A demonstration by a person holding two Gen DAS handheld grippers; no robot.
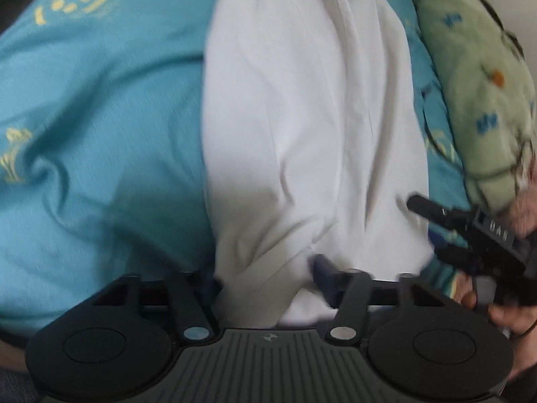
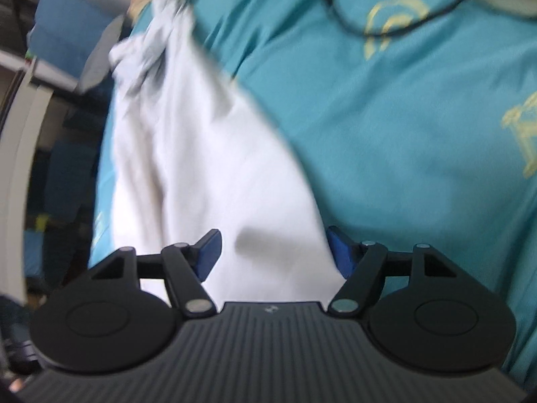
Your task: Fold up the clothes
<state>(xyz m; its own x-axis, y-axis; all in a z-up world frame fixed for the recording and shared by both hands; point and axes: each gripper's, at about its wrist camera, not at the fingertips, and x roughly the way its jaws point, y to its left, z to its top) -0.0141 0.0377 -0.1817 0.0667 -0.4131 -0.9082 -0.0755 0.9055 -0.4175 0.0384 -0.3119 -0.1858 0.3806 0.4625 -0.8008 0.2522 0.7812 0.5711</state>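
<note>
In the left wrist view we see our left hand-held gripper [image 1: 268, 278] spread fairly wide, with the near edge of the white garment [image 1: 308, 127] lying between its blue fingers [image 1: 324, 268]; the cloth covers most of the left finger, and we cannot tell whether either pad presses it. In the right wrist view our right hand-held gripper [image 2: 273, 252] is also wide apart, its blue pads [image 2: 209, 252] standing on either side of the garment's lower end, with cloth between them but not pinched. The white garment lies stretched out lengthwise on the teal bedsheet [image 1: 100, 117] with yellow prints, creased along its length and bunched at the far end. To the right of it, near the sheet's edge, rests a green patterned blanket [image 1: 470, 77]. A thin black cable [image 2: 402, 23] loops over the sheet beyond the right gripper. Both views are blurred
</note>
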